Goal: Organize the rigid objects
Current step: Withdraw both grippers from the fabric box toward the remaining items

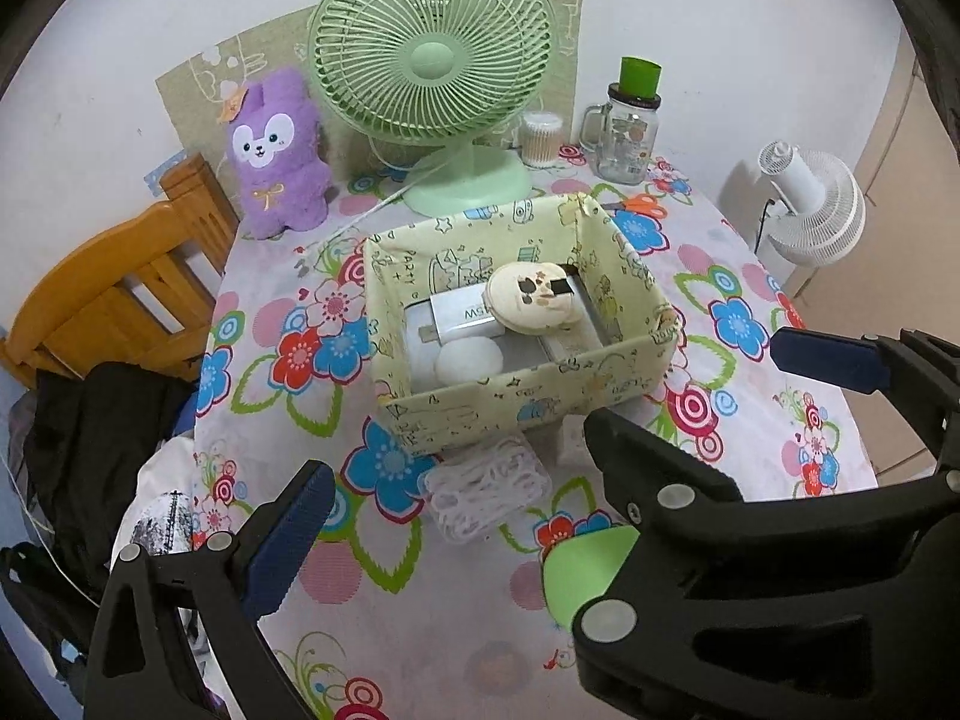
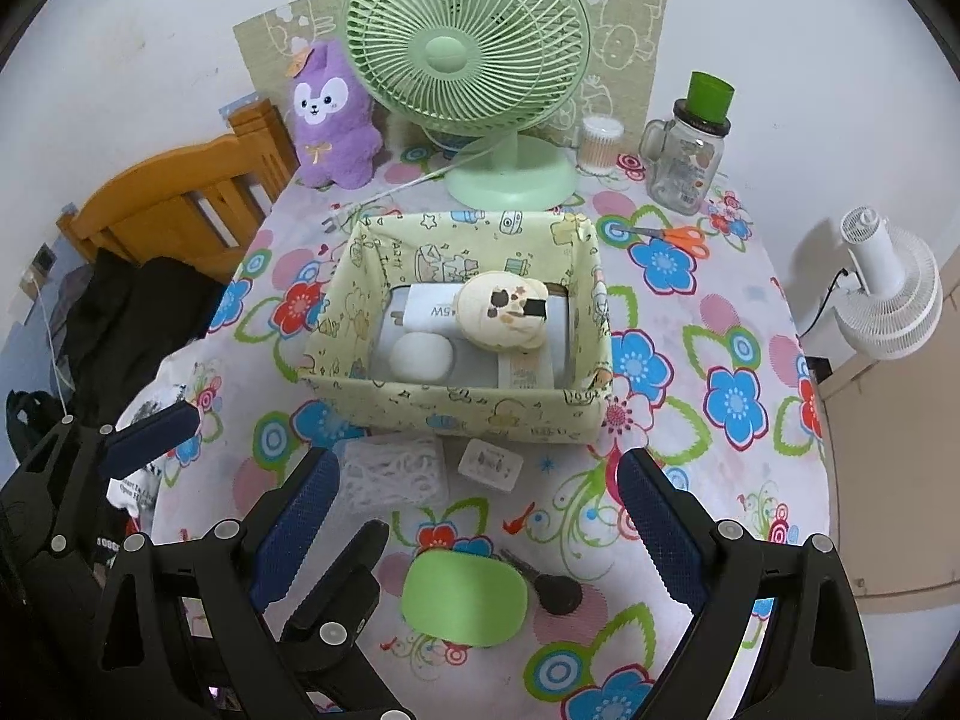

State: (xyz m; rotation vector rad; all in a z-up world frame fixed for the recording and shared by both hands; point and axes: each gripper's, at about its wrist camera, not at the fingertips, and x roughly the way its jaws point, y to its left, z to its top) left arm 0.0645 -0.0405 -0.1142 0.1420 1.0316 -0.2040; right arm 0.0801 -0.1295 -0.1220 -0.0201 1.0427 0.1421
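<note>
Both grippers hover empty with jaws spread: the right gripper (image 2: 474, 516) above a green case (image 2: 465, 598), the left gripper (image 1: 456, 462) near a clear tub (image 1: 489, 495). Beyond them the box (image 2: 456, 408) already holds a charger (image 2: 429, 312), a white puck (image 2: 420, 357) and a cream pouch (image 2: 504, 312). Packing seems mid-way; next, I judge, descend and pinch the case, minding the key (image 2: 555, 591) touching it.

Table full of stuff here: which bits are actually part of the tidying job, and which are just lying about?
Part of the job:
- patterned box, already holding a charger and a round case
- clear clip box
- small white adapter
- green oval case
- black key

Probably just lying about:
- green fan
- purple plush
- glass mug
- scissors
- cotton swabs
</note>
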